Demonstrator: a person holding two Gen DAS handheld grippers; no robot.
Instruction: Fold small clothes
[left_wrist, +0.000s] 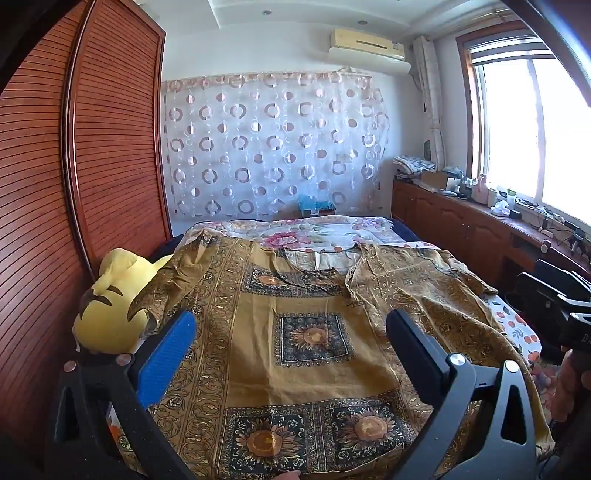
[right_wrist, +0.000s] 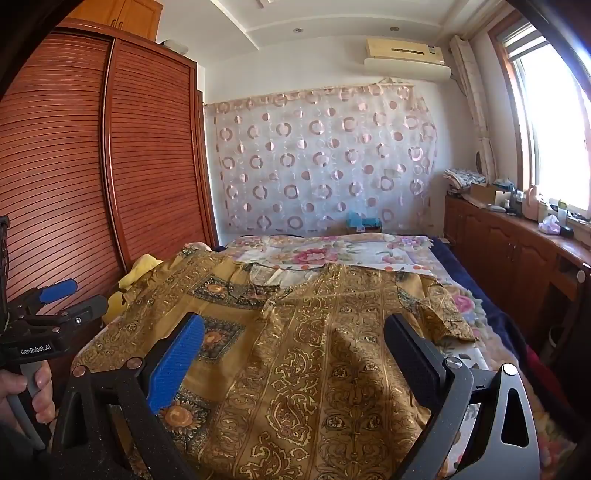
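A mustard-yellow patterned top (left_wrist: 314, 332) with dark sunflower squares lies spread flat on the bed, neckline toward the far end, sleeves out to both sides. It also fills the right wrist view (right_wrist: 317, 350). My left gripper (left_wrist: 291, 332) is open and empty, held above the top's middle near its hem. My right gripper (right_wrist: 295, 339) is open and empty, above the top's right half. The left gripper also shows at the left edge of the right wrist view (right_wrist: 64, 299), held in a hand.
The bed (left_wrist: 317, 230) has a floral cover. A yellow plush toy (left_wrist: 110, 306) lies at its left edge by the louvred wardrobe (left_wrist: 74, 166). A wooden cabinet (left_wrist: 461, 221) with clutter runs along the right under the window.
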